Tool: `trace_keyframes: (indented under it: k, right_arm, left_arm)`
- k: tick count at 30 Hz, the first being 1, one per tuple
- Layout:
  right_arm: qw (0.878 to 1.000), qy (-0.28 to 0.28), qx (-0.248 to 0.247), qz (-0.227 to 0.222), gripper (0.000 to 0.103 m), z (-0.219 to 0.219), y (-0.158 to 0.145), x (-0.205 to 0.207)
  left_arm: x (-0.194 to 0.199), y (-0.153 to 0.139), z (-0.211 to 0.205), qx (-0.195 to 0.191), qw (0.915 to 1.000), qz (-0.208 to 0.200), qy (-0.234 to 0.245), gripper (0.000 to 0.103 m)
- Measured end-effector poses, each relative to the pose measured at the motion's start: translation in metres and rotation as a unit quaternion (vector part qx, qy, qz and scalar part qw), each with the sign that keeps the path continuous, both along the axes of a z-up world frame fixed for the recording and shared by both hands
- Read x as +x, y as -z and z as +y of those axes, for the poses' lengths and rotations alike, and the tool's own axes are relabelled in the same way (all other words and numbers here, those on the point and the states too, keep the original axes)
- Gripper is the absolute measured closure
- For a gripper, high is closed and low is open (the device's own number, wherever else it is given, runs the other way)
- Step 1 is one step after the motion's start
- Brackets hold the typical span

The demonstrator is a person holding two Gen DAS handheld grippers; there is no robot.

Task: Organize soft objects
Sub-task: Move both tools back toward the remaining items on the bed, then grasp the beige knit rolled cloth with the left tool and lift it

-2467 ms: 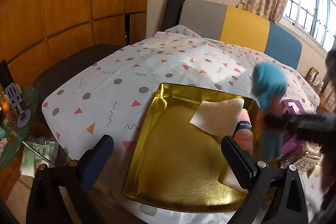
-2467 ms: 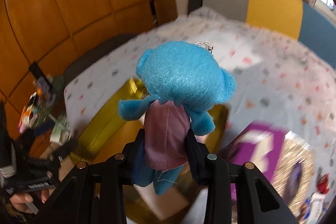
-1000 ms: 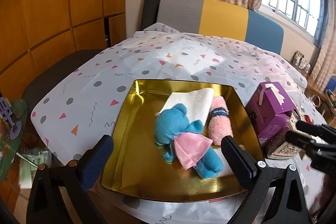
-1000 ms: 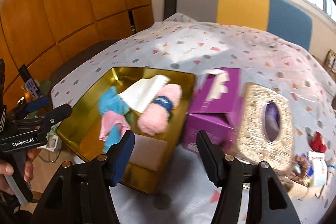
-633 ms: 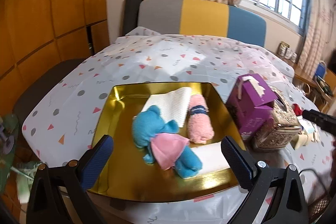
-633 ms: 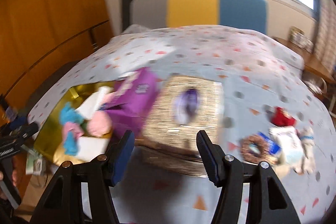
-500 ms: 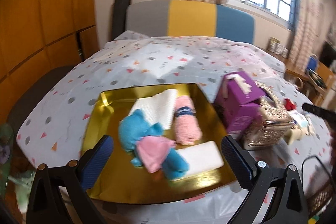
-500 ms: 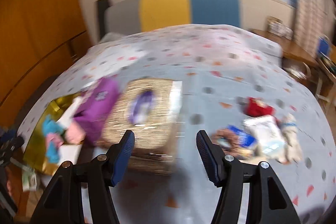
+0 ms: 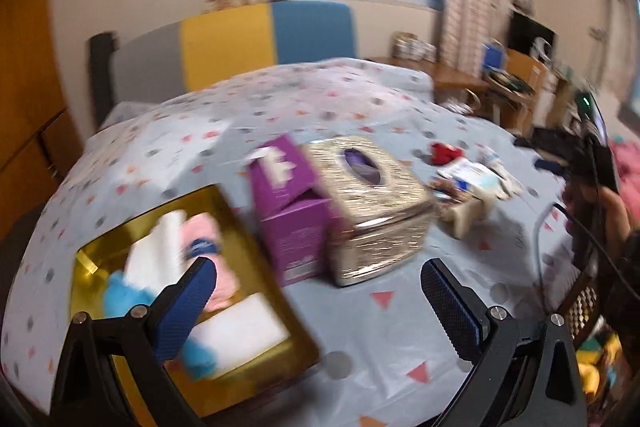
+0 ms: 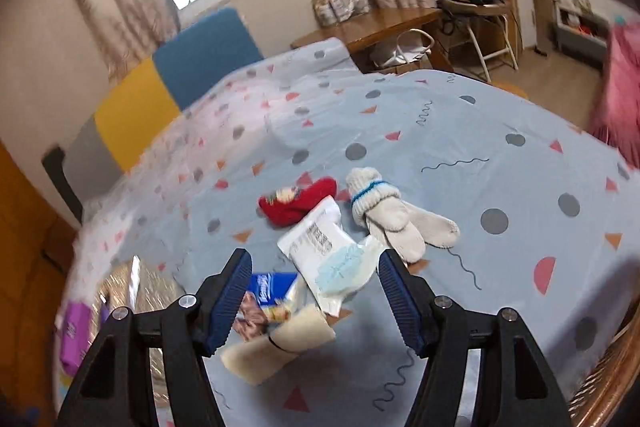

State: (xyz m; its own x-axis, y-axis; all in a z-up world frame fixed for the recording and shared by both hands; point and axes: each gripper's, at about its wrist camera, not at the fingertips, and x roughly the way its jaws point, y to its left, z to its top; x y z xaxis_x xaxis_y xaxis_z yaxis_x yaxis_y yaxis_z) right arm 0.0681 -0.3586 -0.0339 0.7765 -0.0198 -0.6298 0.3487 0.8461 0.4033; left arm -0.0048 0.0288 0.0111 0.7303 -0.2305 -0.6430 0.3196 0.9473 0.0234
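Left wrist view: the left gripper (image 9: pixel 318 301) hangs over the patterned tablecloth (image 9: pixel 360 355) with its jaws spread wide and nothing between them. Landmark is the gold tissue box (image 9: pixel 372 203) at centre. To its left, touching it, stands a purple box (image 9: pixel 288 207). Further left lies the gold tray (image 9: pixel 92 263), which holds a white cloth (image 9: pixel 156 255), a pink rolled towel (image 9: pixel 208 247), a blue plush toy (image 9: pixel 120 291) and a white pad (image 9: pixel 236 331); all are blurred. To the right of the tissue box, apart from it, sits a loose cluster of small items, among them a red sock (image 9: pixel 442 151). Right wrist view: the right gripper (image 10: pixel 314 293) is over that cluster with its jaws opening and gripping nothing. Between the jaws on the cloth lie a blue packet (image 10: pixel 270 287), a beige roll (image 10: pixel 280 343) and a white wipes pack (image 10: pixel 328 251). Beyond the wipes pack lies the red sock (image 10: pixel 296 201), and to its right a pair of white socks (image 10: pixel 392 215). The tissue box (image 10: pixel 132 287) shows at the far left edge, blurred.
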Motion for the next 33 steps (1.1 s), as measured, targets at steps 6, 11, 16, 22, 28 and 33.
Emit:
trace_keyframes:
  k: [6,11,16,22,28,33]
  right_arm:
    - [1.0,0.004,0.013,-0.026,0.036,-0.003,-0.005,-0.007]
    - [0.998,0.017,0.041,-0.046,0.034,-0.011,-0.005,-0.013]
    - [0.995,0.022,0.072,-0.06,0.033,-0.02,-0.003,-0.017]
    - [0.993,0.014,0.098,-0.061,0.033,-0.024,0.001,-0.016]
    - [0.992,0.003,0.108,-0.059,0.033,-0.022,0.003,-0.014]
    - [0.991,-0.003,0.118,-0.056,0.033,-0.023,0.006,-0.012]
  left_arm:
    - [0.022,-0.005,-0.068,0.007,0.9962,0.023,0.083,0.0]
    - [0.042,-0.001,-0.131,0.044,0.9874,0.04,0.147,0.001]
    - [0.059,0.016,-0.187,0.076,0.9734,0.061,0.207,0.015]
    - [0.084,0.054,-0.232,0.103,0.9604,0.104,0.237,0.034]
    - [0.107,0.084,-0.258,0.122,0.9539,0.13,0.241,0.035]
    - [0.121,0.107,-0.274,0.134,0.9475,0.154,0.246,0.048]
